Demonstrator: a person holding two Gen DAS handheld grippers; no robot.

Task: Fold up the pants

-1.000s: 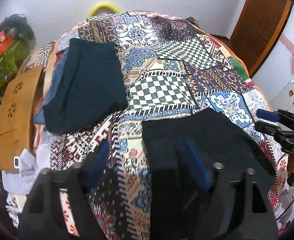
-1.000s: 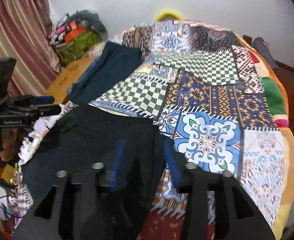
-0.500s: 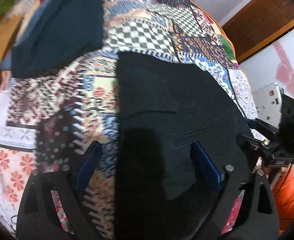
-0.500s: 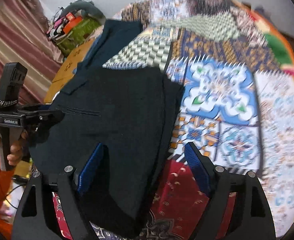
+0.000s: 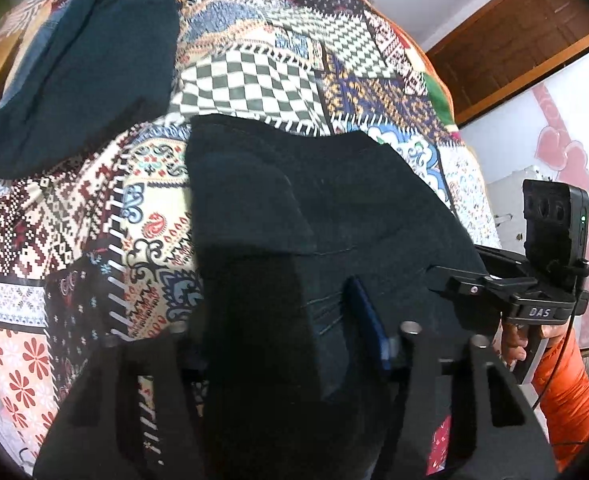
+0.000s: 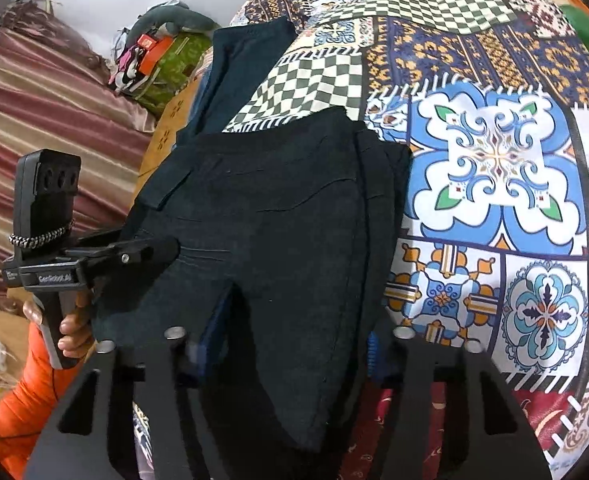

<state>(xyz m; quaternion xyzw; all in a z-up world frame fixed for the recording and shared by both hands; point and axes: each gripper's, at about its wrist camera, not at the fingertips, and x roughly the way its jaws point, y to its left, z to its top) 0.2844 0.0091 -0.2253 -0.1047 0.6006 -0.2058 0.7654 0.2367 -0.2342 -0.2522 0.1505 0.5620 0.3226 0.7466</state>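
Now, left gripper [image 5: 282, 344]: black pants [image 5: 314, 216] are bunched between its fingers, fabric filling the gap and hiding the left pad; the blue right pad [image 5: 368, 320] is pressed into the cloth. Pants are clamped by it. Right gripper [image 6: 290, 340]: the near edge of the same pants [image 6: 270, 216] is draped between its fingers, with blue pads partly buried in fabric on both sides; cloth is gripped there too. Each gripper is seen by the other's camera at the pants' side edge, held by a hand in an orange sleeve [image 6: 18, 408]. Pants are spread folded over the patchwork bedspread [image 6: 494, 152], near edge lifted at the grippers, far edge lying on the checkered patch. A dark teal folded garment [image 5: 82, 64] is laid apart, further back at the bed's left side.
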